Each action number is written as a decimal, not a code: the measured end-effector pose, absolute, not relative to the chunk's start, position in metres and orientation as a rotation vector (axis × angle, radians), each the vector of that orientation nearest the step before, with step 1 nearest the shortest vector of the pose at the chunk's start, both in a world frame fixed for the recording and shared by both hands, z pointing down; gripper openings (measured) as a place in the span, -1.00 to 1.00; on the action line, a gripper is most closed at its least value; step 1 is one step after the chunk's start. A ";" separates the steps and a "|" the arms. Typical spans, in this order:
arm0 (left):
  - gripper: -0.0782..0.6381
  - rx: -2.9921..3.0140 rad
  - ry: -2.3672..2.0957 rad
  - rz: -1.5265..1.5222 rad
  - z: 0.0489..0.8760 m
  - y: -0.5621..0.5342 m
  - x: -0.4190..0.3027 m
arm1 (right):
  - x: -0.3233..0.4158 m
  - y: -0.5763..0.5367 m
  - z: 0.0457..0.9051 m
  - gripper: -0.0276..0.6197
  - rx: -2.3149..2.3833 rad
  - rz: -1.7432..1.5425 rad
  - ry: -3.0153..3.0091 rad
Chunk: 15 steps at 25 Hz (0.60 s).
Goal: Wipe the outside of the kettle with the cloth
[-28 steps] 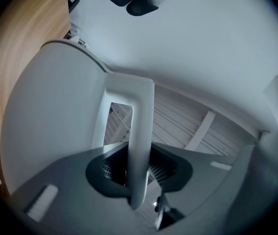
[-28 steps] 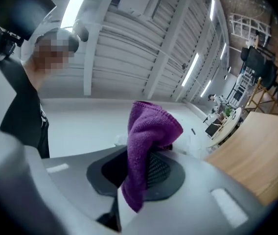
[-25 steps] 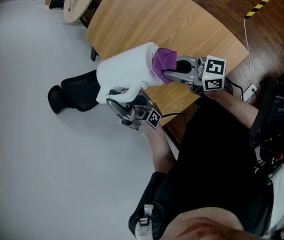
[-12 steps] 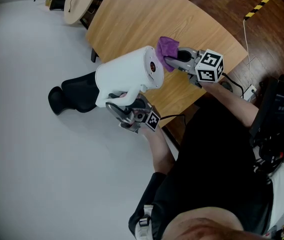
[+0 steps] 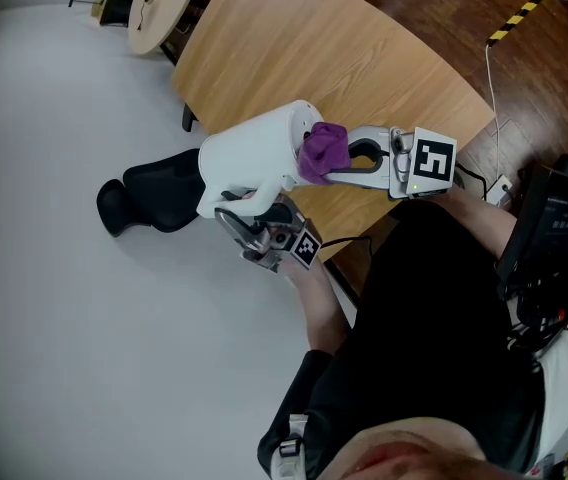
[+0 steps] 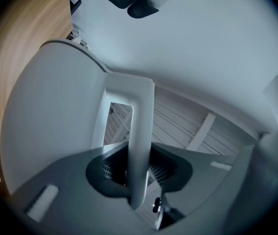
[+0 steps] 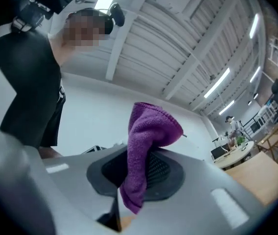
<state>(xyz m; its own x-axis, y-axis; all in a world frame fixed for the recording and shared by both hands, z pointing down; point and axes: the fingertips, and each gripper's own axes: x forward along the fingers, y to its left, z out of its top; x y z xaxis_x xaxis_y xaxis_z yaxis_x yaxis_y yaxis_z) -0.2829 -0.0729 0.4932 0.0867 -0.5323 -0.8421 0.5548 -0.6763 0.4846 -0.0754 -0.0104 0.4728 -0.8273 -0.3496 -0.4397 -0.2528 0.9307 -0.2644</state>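
Observation:
A white kettle (image 5: 252, 153) hangs tipped on its side over the near edge of the wooden table (image 5: 304, 48). My left gripper (image 5: 249, 213) is under it, shut on the kettle's white handle (image 6: 140, 141), which runs up between the jaws; the kettle's body (image 6: 51, 116) fills the left of the left gripper view. My right gripper (image 5: 339, 163), with its marker cube, is shut on a purple cloth (image 5: 322, 148) and presses it against the kettle's right-hand end. In the right gripper view the cloth (image 7: 146, 141) stands bunched up out of the jaws, and the kettle is hidden.
A black chair (image 5: 154, 188) lies on the grey floor left of the kettle. A round wooden table (image 5: 159, 3) stands at the top. A cable and yellow-black tape (image 5: 522, 8) run over the wooden floor at right. The person's black-clothed body (image 5: 434, 328) fills the lower right.
The right gripper lifted the cloth off the kettle toward the far side, then brought it back down against the kettle's right end. The kettle and left gripper barely moved.

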 end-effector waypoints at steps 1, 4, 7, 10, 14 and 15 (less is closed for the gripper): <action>-0.58 1.556 0.031 -1.704 0.494 -0.072 -0.281 | -0.079 -0.011 0.471 -0.74 -0.430 -0.284 2.594; -0.58 1.565 0.065 -1.695 0.495 -0.067 -0.278 | -0.074 -0.022 0.469 -0.74 -0.455 -0.071 2.570; -0.58 1.618 0.091 -1.678 0.492 -0.057 -0.275 | -0.061 -0.040 0.469 -0.74 -0.521 0.003 2.528; -0.58 1.647 0.113 -1.686 0.489 -0.050 -0.276 | -0.048 -0.067 0.479 -0.74 -0.605 -0.161 2.472; -0.58 1.639 0.106 -1.733 0.494 -0.048 -0.285 | -0.044 -0.101 0.522 -0.74 -0.723 -0.432 2.470; -0.58 1.625 0.100 -1.746 0.497 -0.048 -0.288 | -0.045 -0.104 0.535 -0.74 -0.747 -0.483 2.482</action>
<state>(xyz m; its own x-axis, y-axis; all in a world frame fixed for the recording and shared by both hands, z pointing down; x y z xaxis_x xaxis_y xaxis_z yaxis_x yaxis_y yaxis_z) -0.2883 -0.0485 0.4966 0.0726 -0.4513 -0.8894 0.5501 -0.7257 0.4132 -0.0448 -0.1043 0.5354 -0.7247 -0.5890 -0.3576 -0.4117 0.7863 -0.4607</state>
